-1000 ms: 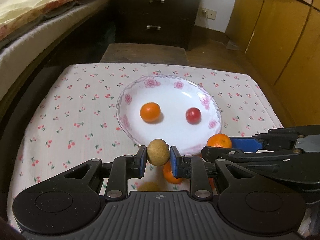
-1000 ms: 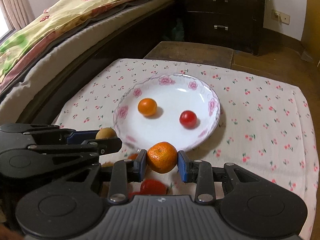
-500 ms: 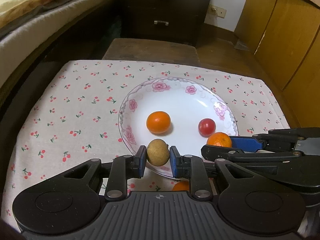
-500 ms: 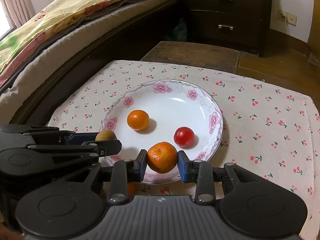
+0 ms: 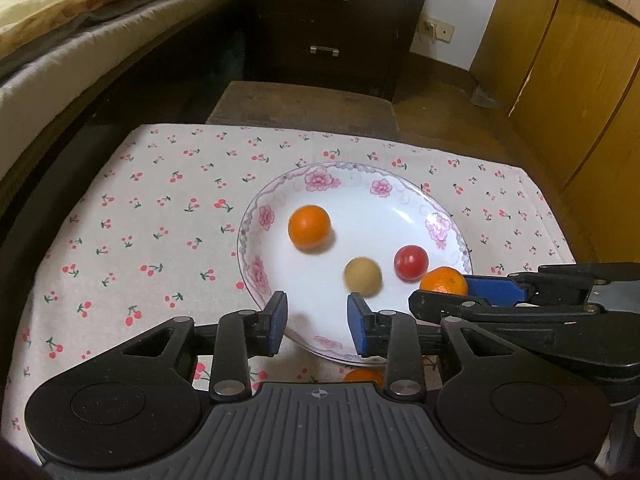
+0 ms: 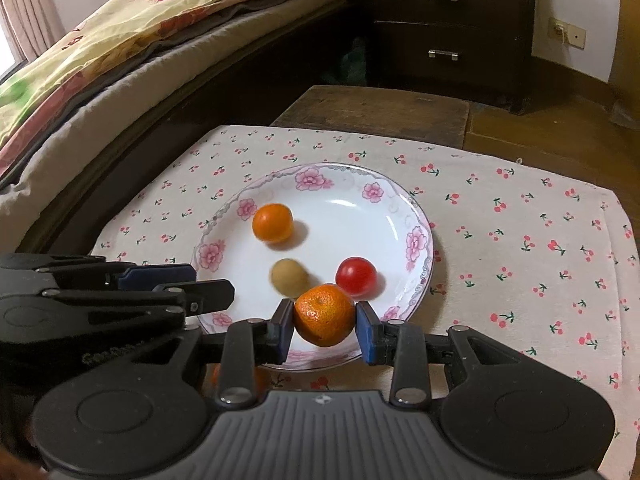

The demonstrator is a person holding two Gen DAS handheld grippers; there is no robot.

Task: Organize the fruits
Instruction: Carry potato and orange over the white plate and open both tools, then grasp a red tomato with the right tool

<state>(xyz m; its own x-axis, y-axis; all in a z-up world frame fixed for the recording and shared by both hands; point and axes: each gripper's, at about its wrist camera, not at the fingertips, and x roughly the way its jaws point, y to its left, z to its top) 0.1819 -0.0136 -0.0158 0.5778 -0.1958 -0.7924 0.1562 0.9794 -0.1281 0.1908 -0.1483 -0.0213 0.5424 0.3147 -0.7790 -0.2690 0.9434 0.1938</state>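
Note:
A white plate (image 5: 352, 178) (image 6: 348, 172) with pink flowers sits on the cherry-print cloth. In it lie an orange (image 5: 309, 227) (image 6: 273, 223), a small red fruit (image 5: 411, 262) (image 6: 356, 276) and a tan round fruit (image 5: 362, 277) (image 6: 289, 277), blurred from motion. My left gripper (image 5: 317, 322) hangs over the plate's near rim; its jaws are opening and nothing is between them. My right gripper (image 6: 325, 326) is shut on a mandarin (image 6: 324, 315) (image 5: 444, 280) over the plate's near right part.
Another orange fruit (image 5: 363, 376) lies on the cloth just under the grippers. A bed (image 6: 120, 60) runs along the left, a dark drawer chest (image 5: 332, 24) stands behind, a low wooden stool (image 6: 376, 110) past the cloth, and yellow cabinets (image 5: 568, 80) on the right.
The left gripper let go of the tan fruit, which dropped into the plate. Both grippers moved forward over the plate's near rim; the right one still holds the mandarin.

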